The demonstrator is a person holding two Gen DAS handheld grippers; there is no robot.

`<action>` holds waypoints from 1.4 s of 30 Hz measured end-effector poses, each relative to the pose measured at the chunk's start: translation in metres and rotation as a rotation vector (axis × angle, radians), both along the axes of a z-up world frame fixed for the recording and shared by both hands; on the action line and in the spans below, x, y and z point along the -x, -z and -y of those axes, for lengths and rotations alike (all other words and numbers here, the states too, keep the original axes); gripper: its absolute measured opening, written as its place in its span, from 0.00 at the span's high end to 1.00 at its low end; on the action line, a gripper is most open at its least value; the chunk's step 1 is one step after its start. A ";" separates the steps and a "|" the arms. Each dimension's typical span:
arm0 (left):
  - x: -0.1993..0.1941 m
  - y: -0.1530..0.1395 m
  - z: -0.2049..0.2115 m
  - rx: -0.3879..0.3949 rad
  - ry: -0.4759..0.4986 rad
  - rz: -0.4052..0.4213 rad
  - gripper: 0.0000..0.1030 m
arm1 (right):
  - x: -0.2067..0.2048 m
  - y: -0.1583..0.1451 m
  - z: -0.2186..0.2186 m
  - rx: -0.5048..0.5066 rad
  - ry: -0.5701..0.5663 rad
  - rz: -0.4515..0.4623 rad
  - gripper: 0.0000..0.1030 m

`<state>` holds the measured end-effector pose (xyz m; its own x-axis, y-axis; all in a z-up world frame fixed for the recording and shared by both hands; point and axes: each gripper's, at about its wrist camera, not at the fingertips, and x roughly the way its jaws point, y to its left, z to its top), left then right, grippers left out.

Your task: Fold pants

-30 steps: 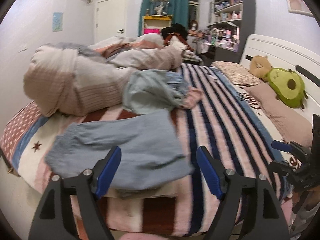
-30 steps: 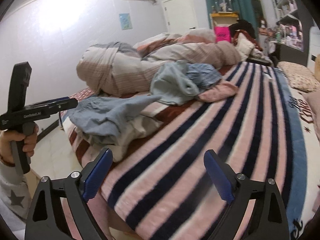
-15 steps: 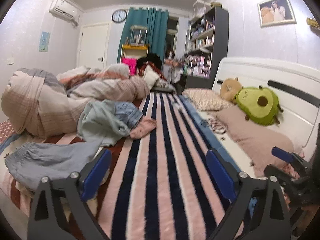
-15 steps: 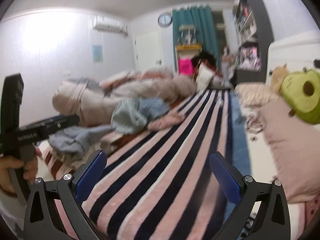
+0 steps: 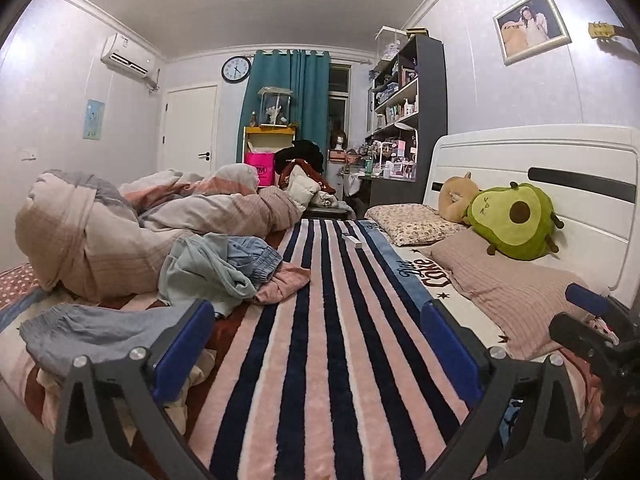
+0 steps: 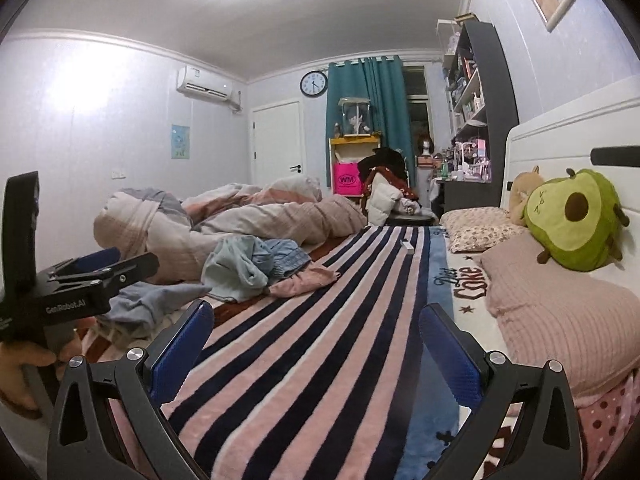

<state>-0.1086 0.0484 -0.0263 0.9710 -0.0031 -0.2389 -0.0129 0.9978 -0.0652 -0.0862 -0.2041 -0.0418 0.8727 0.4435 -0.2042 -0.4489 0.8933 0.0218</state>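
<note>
Your left claw (image 5: 316, 344) stands with its blue-padded fingers wide apart and nothing between them, hovering above the pink, white and navy striped plush blanket (image 5: 320, 320) on the bed. Your right claw (image 6: 316, 344) is the same: spread wide, holding nothing, over the stripes further right, near the dusty-pink ribbed pillow (image 6: 560, 320).

The pale grey-blue fabric pants with the gathered waistband (image 5: 96, 332) lie at the near left edge of the bed, just left of your left claw and not touched by it. They look laid in a flattish bundle, so one pair may well be folded already, though you cannot tell for sure from here. Beyond them, in the middle of the bed, a crumpled heap of light blue, denim-blue and pink clothes (image 5: 228, 268) lies against the rolled pink-and-grey striped duvet (image 5: 120, 232). If more pants are in that heap, they are still to be picked out, spread and folded; that is likely the larger share of the work.

A second ago your left claw looked down on the grey-blue pants, which lay between its fingers at the near edge. Since then both claws have swung right and levelled out, so the headboard, the green avocado plush toy (image 5: 516, 220) and the open stripes fill the view, and the pants have slid to the left margin.
</note>
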 end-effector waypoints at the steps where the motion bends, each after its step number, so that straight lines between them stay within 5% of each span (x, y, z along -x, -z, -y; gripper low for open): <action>1: 0.001 0.001 0.000 0.003 0.003 0.000 0.01 | 0.001 0.001 0.000 0.005 0.001 0.001 0.01; 42: 0.008 0.013 -0.009 0.036 -0.035 -0.015 0.01 | 0.012 0.003 0.009 -0.009 0.010 -0.002 0.01</action>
